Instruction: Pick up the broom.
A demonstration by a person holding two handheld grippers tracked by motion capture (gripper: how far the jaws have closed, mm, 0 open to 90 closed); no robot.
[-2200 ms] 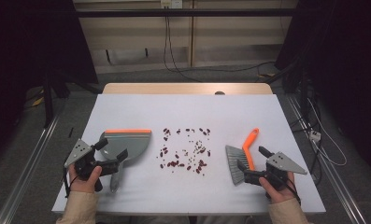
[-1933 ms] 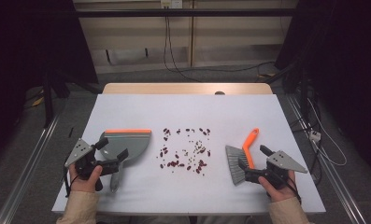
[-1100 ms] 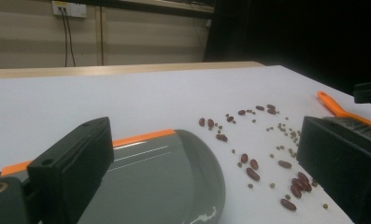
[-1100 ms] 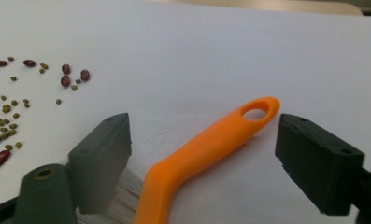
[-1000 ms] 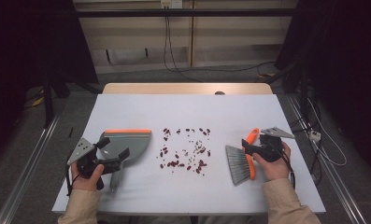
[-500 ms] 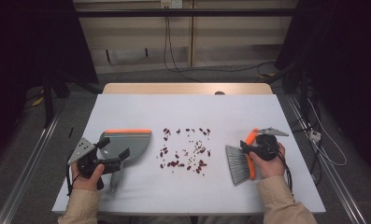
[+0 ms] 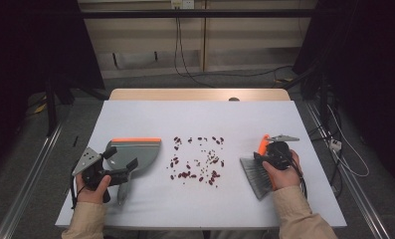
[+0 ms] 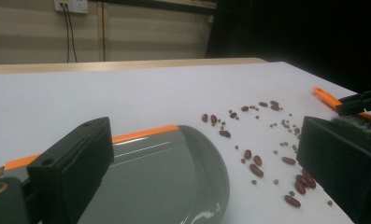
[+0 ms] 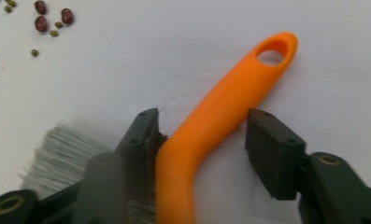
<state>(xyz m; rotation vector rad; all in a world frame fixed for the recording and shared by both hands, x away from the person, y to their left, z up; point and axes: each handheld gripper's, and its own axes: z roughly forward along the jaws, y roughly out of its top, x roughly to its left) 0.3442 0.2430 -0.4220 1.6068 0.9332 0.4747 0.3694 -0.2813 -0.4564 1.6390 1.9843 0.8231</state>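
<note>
Brush [image 9: 220,116] lying flat on the white table [image 7: 205,119] right of scattered beans [image 7: 197,159], right gripper [image 9: 199,140] just been closing, jaws astride its orange handle, one pad touching, the other apart, left gripper [image 7: 123,162] jaws parted over grey dustpan [image 8: 164,172], high view revealing bristles, no writing legible.

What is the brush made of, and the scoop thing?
The brush handle looks like smooth, matte orange plastic, moulded with a hanging hole; its grey bristles look like fine synthetic fibres, probably. The dustpan seems glossy grey plastic, since light streaks shine on it, with an orange edge.
</note>
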